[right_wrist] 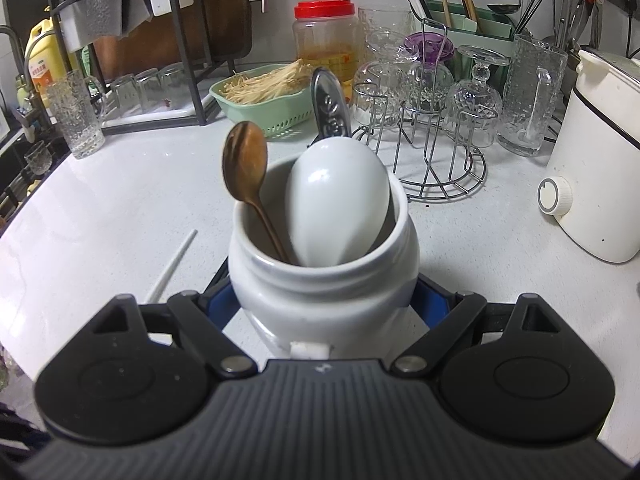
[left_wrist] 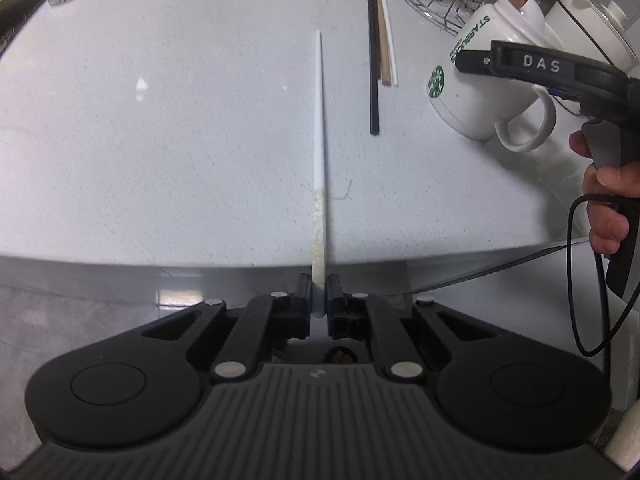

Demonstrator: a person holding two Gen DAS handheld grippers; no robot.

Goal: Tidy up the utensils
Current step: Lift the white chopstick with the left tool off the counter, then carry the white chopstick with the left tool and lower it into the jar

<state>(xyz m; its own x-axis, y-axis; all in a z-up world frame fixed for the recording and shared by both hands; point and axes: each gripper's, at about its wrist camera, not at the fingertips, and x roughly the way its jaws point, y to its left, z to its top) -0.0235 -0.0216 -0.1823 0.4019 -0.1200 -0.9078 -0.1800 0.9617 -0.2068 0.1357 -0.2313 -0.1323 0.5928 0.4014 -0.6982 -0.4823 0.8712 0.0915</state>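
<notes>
**Utensil sorting: one chopstick and one mug in hand**

Left wrist view. The left gripper (left_wrist: 319,298) had its jaws drawn almost together, pinching the thick, patterned end of a white chopstick (left_wrist: 321,152). The chopstick ran straight away from the jaws, out over the pale countertop (left_wrist: 160,140), its tip pointing to the far side. Farther off and to the right, three loose chopsticks (left_wrist: 379,52) lay side by side on the counter: one dark, one tan, one white. Right of those, a white Starbucks mug (left_wrist: 486,80) sat tilted with its mouth toward the far side, gripped in the right gripper (left_wrist: 520,62), whose black body read "DAS". The person's right hand (left_wrist: 606,196) gripped its handle at the right edge.

Right wrist view. The right gripper's jaws stood wide apart, clasping the mug (right_wrist: 324,280) on both sides; its blue pads (right_wrist: 430,304) pressed the mug's walls. Only this view showed the contents: a bronze spoon (right_wrist: 245,168), a large white spoon (right_wrist: 338,204) and a patterned metal handle (right_wrist: 329,108). The held white chopstick (right_wrist: 172,266) appeared near and left of the mug. Far behind were a green basket (right_wrist: 260,108), a red-lidded jar (right_wrist: 325,40), a rack of glasses (right_wrist: 432,120) and a white kettle (right_wrist: 596,172).
</notes>
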